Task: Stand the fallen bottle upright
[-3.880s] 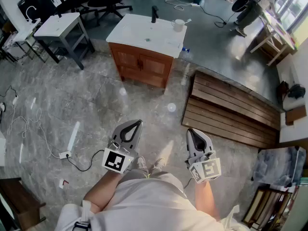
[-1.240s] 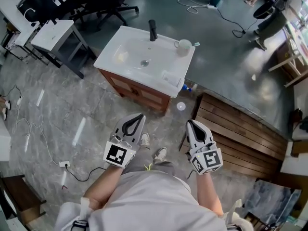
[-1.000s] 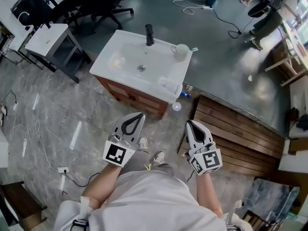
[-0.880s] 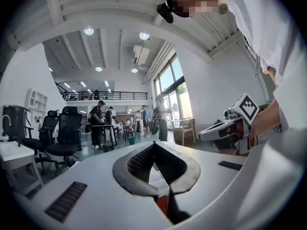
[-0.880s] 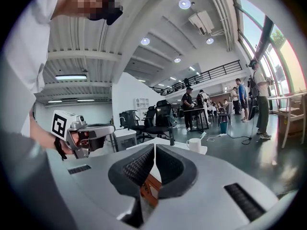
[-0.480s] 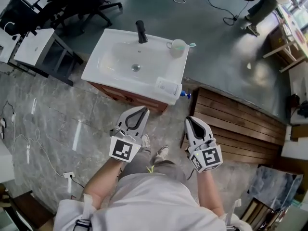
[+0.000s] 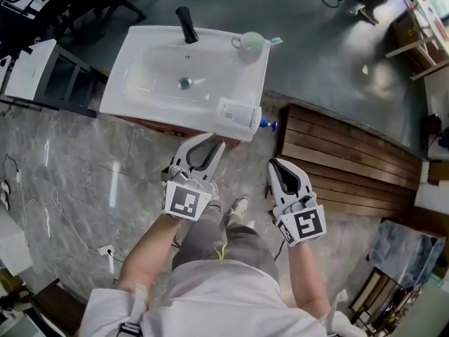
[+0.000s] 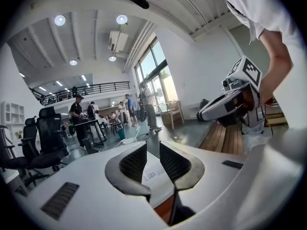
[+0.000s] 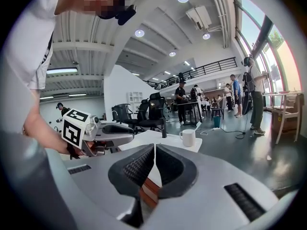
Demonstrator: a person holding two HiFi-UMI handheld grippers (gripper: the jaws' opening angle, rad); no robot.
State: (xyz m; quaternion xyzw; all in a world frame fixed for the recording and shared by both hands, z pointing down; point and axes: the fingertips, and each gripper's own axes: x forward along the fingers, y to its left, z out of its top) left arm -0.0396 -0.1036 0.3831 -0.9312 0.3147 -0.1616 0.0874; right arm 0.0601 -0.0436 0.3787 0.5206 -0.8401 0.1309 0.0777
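Observation:
A white bottle lies on its side at the front right corner of the white sink counter, with a small blue piece just past its right end. My left gripper hovers at the counter's front edge, just short of the bottle. Its jaws are opening, with a narrow gap and nothing gripped. In the left gripper view the bottle's label shows through that gap, farther off. My right gripper is shut and empty, right of the cabinet over the floor; its jaws meet.
A black faucet and a white cup holding a toothbrush stand at the back of the counter. A slatted wooden platform lies to the right, a small white table to the left. Cables trail on the floor, and people stand far off.
The sink counter has drawn closer and both grippers have advanced toward its front edge. The left gripper's jaws, shut before, now stand slightly apart.

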